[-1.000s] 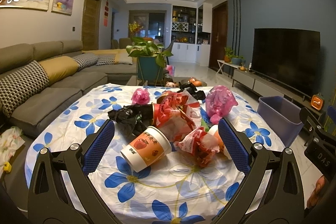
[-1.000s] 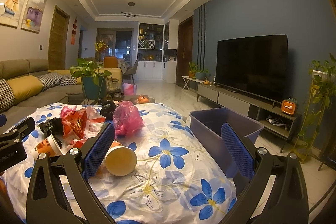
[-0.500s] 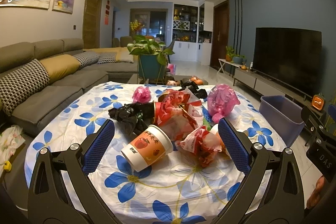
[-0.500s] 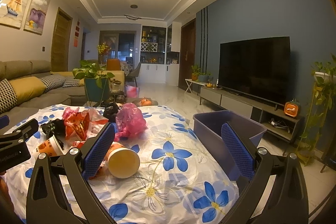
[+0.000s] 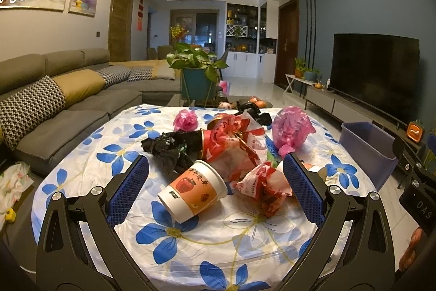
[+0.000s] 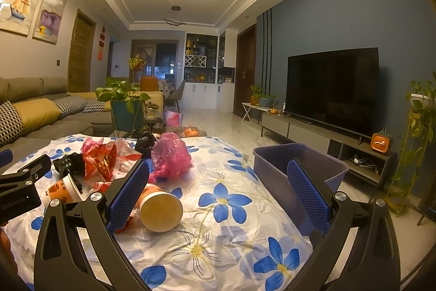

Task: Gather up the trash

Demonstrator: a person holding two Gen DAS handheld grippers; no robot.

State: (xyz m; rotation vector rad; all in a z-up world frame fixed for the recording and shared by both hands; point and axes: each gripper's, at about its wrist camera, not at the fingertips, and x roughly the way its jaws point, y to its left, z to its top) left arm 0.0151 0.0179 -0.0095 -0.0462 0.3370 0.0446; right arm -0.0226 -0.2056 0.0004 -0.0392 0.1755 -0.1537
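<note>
Trash lies in a heap on the floral tablecloth. A tipped paper cup with apple print lies nearest, between the fingers of my open left gripper. Around it are a crumpled red-white wrapper, a black bag, a red bag and pink bags. My right gripper is open over the cloth, with a second paper cup lying just inside its left finger. The purple bin stands off the table's right edge.
A grey sofa with cushions runs along the left. A potted plant in a teal pot stands behind the table. The TV and its low cabinet line the right wall. A plant stand is at far right.
Both views have tilted up slightly, so the table and trash sit a bit lower in frame. Both grippers stay open and the trash has not moved.
</note>
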